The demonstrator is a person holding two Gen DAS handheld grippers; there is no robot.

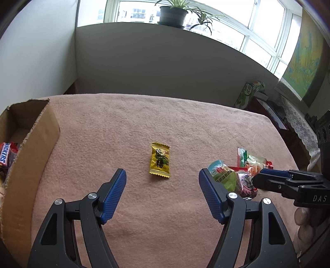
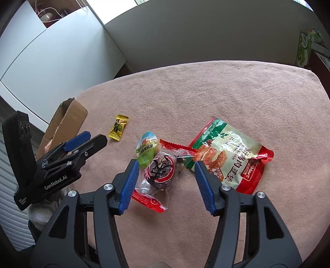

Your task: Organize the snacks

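Note:
A yellow candy (image 1: 160, 161) lies on the pink cloth just ahead of my open, empty left gripper (image 1: 163, 175); it also shows in the right wrist view (image 2: 118, 128). My right gripper (image 2: 166, 167) is open over a clear-and-red wrapped dark snack (image 2: 159, 172), its fingers on either side. A green egg-shaped pack (image 2: 146, 149) touches that snack's left. A larger tofu snack bag (image 2: 230, 156) lies to its right. The cardboard box (image 1: 28, 156) at the left holds a Snickers bar (image 1: 5, 153). The left gripper (image 2: 97, 139) shows in the right wrist view.
The pink cloth (image 1: 165, 115) covers the table up to a grey wall. A green carton (image 1: 248, 92) and dark furniture stand beyond the table's right edge. A potted plant (image 1: 173, 14) sits on the windowsill.

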